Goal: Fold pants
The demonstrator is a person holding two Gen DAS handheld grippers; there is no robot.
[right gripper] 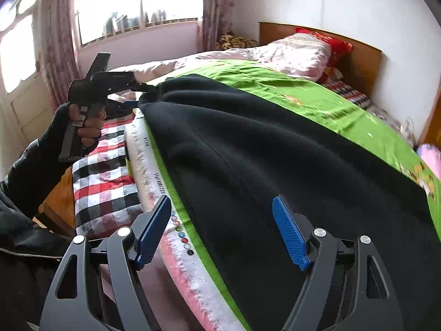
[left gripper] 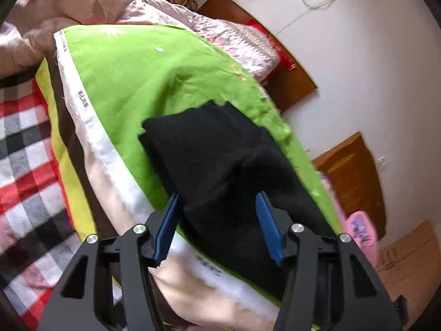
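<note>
We see the black pants point(right gripper: 275, 151) lying on the green sheet point(right gripper: 317, 102) near the bed's side edge; our left tongs point(left gripper: 217, 201) gape over one end; our right tongs point(right gripper: 222, 207) gape wide over the other, holding nothing; the cloth looks soft and bunched.

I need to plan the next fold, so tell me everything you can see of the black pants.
The black pants look like thick, soft fleece, with a seam running lengthwise. They lie spread along the green sheet near the bed's edge, one end bunched and doubled over. The left hand-held gripper is at that far end with cloth between its open fingers, while the right hand-held gripper hangs open over the near end, not gripping.
</note>
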